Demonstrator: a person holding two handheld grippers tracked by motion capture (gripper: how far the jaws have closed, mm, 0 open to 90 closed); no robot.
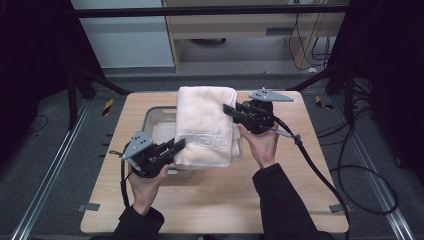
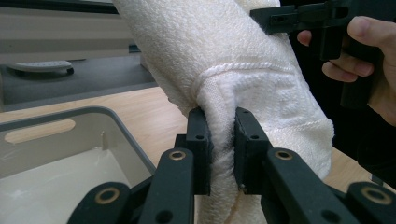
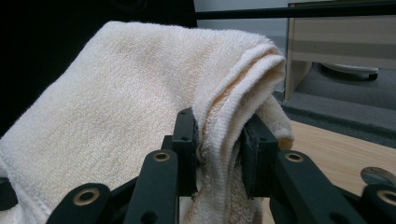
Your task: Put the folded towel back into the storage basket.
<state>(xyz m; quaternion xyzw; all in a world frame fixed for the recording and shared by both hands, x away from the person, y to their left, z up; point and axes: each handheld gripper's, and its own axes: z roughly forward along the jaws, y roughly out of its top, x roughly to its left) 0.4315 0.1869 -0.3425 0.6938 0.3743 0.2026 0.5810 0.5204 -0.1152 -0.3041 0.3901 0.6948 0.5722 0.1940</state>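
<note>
On the wooden table (image 1: 215, 200), a folded cream towel (image 1: 207, 125) is shown held up between two hand-held grippers, partly over a grey plastic bin (image 1: 156, 114) that stands on the left half of the tabletop. A woven key-pattern band is seen across the towel's near end. The left gripper (image 1: 176, 147) is held at the towel's near left corner; in the left gripper view its jaws are seen pressed onto a fold of the towel (image 2: 224, 93) beside the band, cloth bulging between the two pads. The bin's rounded rim (image 2: 116, 121) lies just left of those jaws in that view, with a slot handle cut in its wall. The right gripper (image 1: 231, 111) is held at the towel's right edge, farther from the person; in the right gripper view its jaws are seen pinching a thick layered edge of the towel (image 3: 140, 107), the cloth rising above them. Each gripper is gripped from below by a hand, the left hand (image 1: 145, 185) and the right hand (image 1: 261, 145), with dark sleeves entering from the bottom of the high view. A black cable (image 1: 320, 170) is trailed from the right gripper across the table's right side.
</note>
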